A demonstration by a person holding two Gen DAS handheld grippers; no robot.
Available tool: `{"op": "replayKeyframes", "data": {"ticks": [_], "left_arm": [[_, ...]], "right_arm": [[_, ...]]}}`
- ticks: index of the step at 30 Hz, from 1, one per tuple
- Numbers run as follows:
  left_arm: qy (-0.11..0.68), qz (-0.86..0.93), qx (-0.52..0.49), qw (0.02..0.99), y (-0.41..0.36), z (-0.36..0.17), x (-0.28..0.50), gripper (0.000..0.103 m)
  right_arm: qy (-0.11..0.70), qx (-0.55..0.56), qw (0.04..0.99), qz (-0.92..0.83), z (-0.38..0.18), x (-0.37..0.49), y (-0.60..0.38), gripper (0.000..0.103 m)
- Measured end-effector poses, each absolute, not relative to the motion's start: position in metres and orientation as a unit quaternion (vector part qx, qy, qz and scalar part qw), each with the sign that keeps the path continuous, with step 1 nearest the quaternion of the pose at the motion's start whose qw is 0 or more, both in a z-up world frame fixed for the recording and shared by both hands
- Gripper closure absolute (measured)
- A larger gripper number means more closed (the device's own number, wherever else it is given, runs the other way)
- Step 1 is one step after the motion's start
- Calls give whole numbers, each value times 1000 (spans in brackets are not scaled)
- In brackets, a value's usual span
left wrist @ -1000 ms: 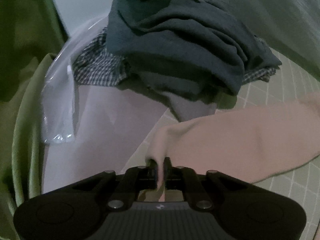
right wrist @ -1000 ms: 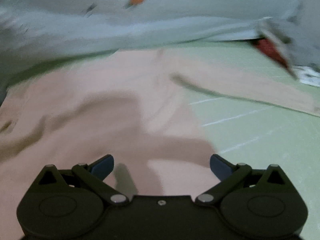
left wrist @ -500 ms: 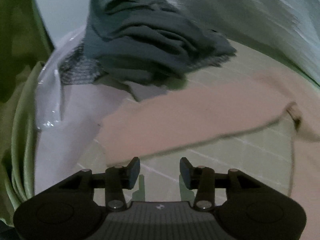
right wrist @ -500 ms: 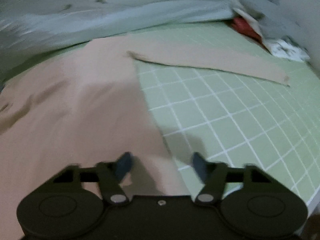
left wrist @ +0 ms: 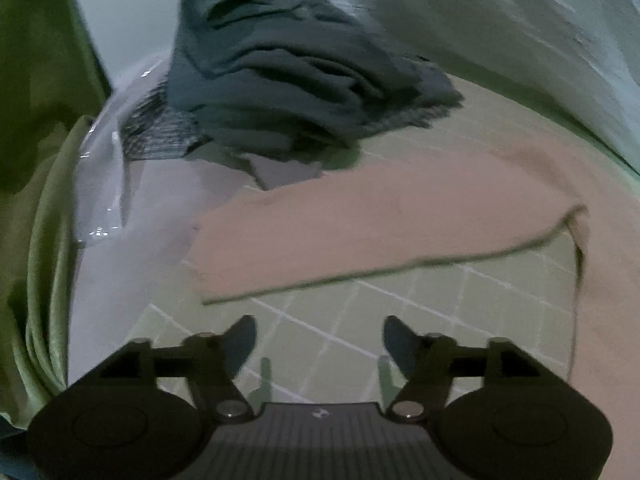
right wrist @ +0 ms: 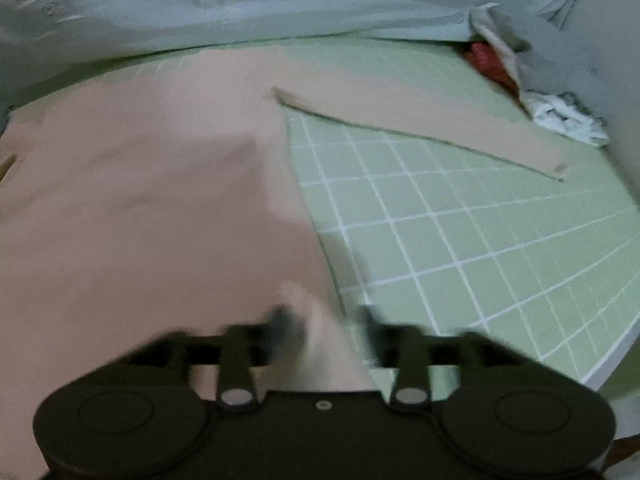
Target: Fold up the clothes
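Note:
A pink long-sleeved garment (right wrist: 140,200) lies spread on the green checked sheet (right wrist: 460,240). One sleeve (right wrist: 440,128) stretches out to the right. In the left wrist view the other sleeve (left wrist: 360,232) lies flat across the sheet. My left gripper (left wrist: 320,340) hovers just short of that sleeve over bare sheet. Its jaws are opening and nothing is between them. My right gripper (right wrist: 326,326) is blurred and sits at the garment's right side edge. Its jaws are opening, and a strip of pink fabric lies between the fingers without being pinched.
A pile of dark grey clothes (left wrist: 288,80) rests on a checked garment (left wrist: 160,132) behind the left sleeve. Clear plastic (left wrist: 100,200) and a green curtain (left wrist: 40,200) are at the left. A pale duvet (right wrist: 280,8) lines the back, crumpled items (right wrist: 560,116) the far right, the bed edge (right wrist: 600,368) the near right.
My left gripper let go of the pink sleeve end, opened and drew back; the sleeve now lies flat. My right gripper pulled back to the garment's side edge, narrowing then widening.

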State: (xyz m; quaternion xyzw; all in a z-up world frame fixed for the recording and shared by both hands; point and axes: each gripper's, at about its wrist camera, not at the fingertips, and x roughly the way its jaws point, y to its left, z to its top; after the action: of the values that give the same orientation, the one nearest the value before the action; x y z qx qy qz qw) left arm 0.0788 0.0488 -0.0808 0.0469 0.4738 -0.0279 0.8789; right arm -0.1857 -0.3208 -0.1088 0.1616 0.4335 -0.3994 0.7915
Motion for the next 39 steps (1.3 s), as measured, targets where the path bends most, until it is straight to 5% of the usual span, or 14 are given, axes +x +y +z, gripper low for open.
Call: {"op": "replayKeyframes", "data": {"ticks": [1, 2, 24, 33, 37, 39], "left_arm": [[474, -25, 41, 879, 53, -81, 84, 22], [474, -22, 37, 880, 57, -82, 90, 22], [495, -9, 3, 869, 94, -114, 169, 22], [465, -31, 12, 885, 81, -111, 156, 57], [468, -41, 5, 883, 73, -109, 156, 88], [472, -36, 0, 881, 68, -108, 158, 89]], "right_arm": [[427, 160, 792, -407, -108, -183, -320, 4], [415, 156, 795, -414, -107, -180, -318, 0], [423, 115, 814, -380, -114, -70, -289, 0], [438, 130, 803, -383, -118, -79, -287, 0], [428, 153, 794, -404, -118, -87, -299, 0], [421, 164, 790, -415, -117, -95, -304, 0]]}}
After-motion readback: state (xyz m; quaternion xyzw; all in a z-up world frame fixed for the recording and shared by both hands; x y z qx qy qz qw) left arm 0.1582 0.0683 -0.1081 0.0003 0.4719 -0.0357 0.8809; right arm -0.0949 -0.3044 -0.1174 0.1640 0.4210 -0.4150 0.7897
